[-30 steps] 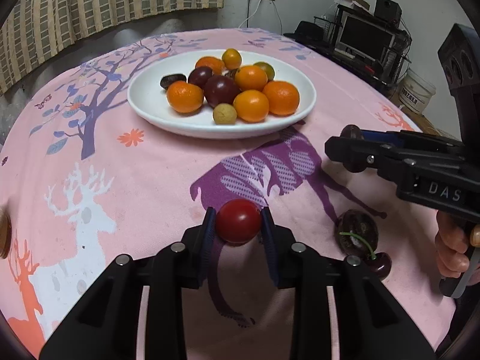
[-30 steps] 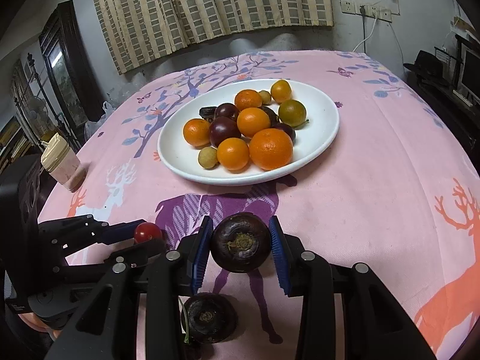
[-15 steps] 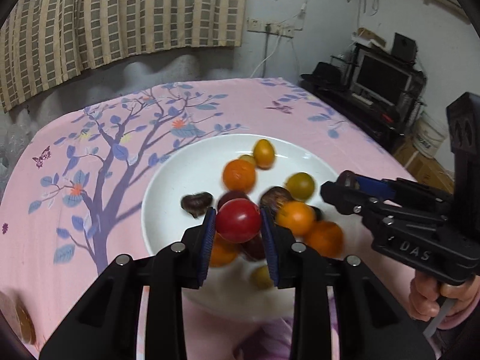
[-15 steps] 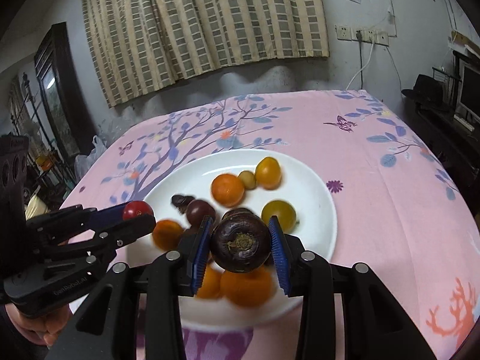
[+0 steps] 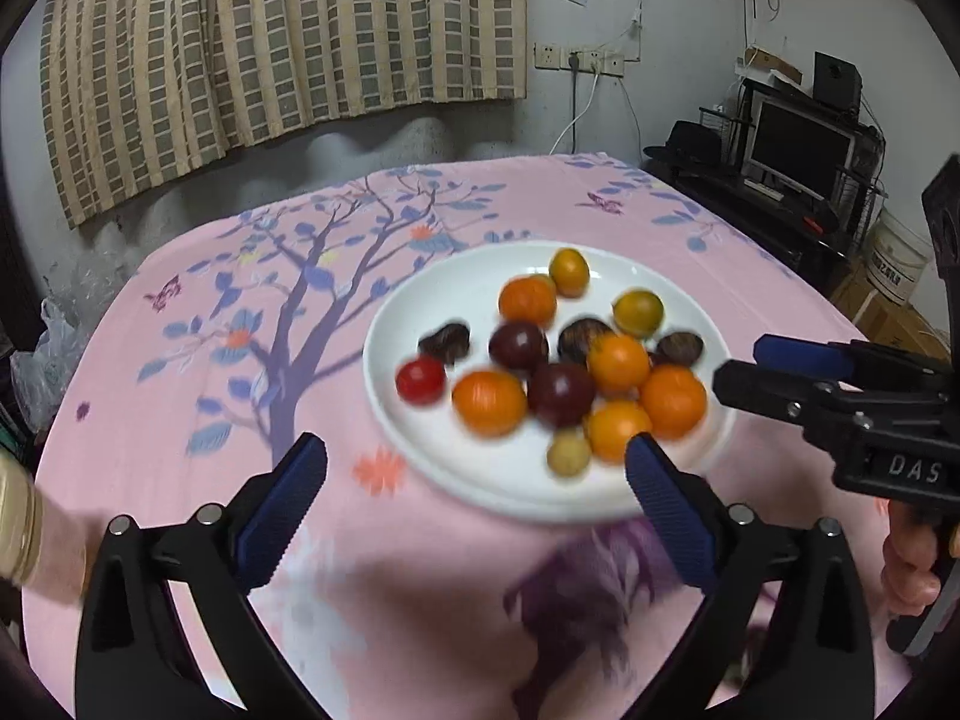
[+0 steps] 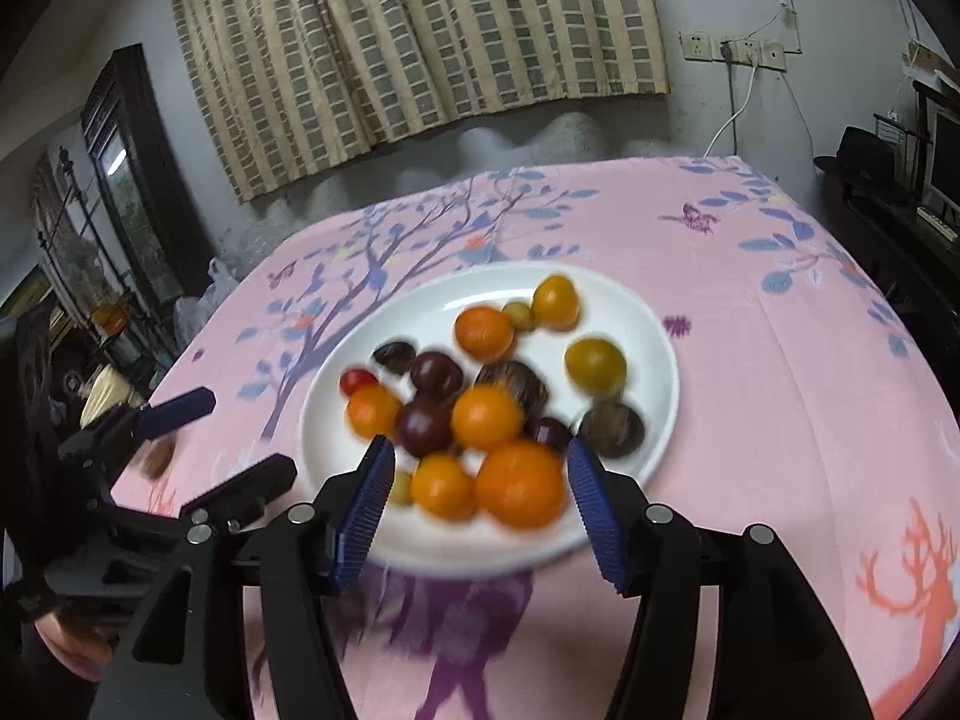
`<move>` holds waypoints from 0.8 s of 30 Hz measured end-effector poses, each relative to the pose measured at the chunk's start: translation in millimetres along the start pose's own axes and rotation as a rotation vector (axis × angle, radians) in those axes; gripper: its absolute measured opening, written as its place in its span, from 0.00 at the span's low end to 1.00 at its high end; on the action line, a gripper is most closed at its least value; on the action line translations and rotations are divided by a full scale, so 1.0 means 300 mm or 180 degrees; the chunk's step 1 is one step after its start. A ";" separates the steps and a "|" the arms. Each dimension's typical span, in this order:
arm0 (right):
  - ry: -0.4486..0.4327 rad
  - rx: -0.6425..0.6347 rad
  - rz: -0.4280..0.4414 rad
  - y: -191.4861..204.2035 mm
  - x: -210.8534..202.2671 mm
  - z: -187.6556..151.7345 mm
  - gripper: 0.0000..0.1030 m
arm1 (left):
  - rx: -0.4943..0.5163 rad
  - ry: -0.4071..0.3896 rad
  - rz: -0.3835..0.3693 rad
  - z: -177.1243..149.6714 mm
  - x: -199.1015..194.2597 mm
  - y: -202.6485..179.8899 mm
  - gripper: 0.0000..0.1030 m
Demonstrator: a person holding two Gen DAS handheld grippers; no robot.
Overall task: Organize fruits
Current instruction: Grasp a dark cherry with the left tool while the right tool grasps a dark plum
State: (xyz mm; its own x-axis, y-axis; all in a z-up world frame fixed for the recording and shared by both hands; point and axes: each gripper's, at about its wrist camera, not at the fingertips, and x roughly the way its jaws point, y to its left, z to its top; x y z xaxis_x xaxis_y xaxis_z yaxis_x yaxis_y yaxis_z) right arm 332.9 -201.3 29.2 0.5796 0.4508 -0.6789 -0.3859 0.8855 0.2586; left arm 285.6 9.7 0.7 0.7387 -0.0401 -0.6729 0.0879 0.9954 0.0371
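Left wrist view: fruits heaped on the white plate point(image 5: 420, 276) lie ahead of and below both tongs, the red tomato point(image 5: 420, 381) at the pile's left edge, nearer the left tongs point(image 5: 474, 480), and a dark round fruit point(image 6: 612, 429) at its right edge, nearer the right tongs point(image 6: 480, 498). Both tongs hover over the plate's near rim with jaws opening and nothing between them, the left spread widest. Counted, though blurred: about five oranges, two yellow-orange fruits, one green-yellow, two small pale ones, several dark purple or brown, and one tomato. The plate sits mid-desk point(image 5: 198, 360) on a pink printed cloth; any further fruit would lie behind the tongs, unseen.
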 end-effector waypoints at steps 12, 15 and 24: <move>0.0239 -0.0073 -0.0244 0.053 -0.212 -0.412 0.57 | -0.0294 0.0068 0.0142 -0.240 -0.103 0.046 0.95; 0.0368 0.0005 -0.0426 0.042 -0.212 -0.444 0.55 | -0.0353 0.0070 0.0085 -0.237 -0.113 0.058 0.95; 0.0391 -0.0203 -0.0096 0.150 -0.230 -0.467 0.53 | -0.0468 0.0027 0.0045 -0.225 -0.139 0.086 0.95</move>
State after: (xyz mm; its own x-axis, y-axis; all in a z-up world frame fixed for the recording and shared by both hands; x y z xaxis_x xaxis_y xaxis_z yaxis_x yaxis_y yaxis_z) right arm 174.8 -208.2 -8.7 0.5008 0.4035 -0.7658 -0.4168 0.8878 0.1953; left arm 211.9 43.0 -20.0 0.7333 -0.0259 -0.6794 -0.0217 0.9979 -0.0615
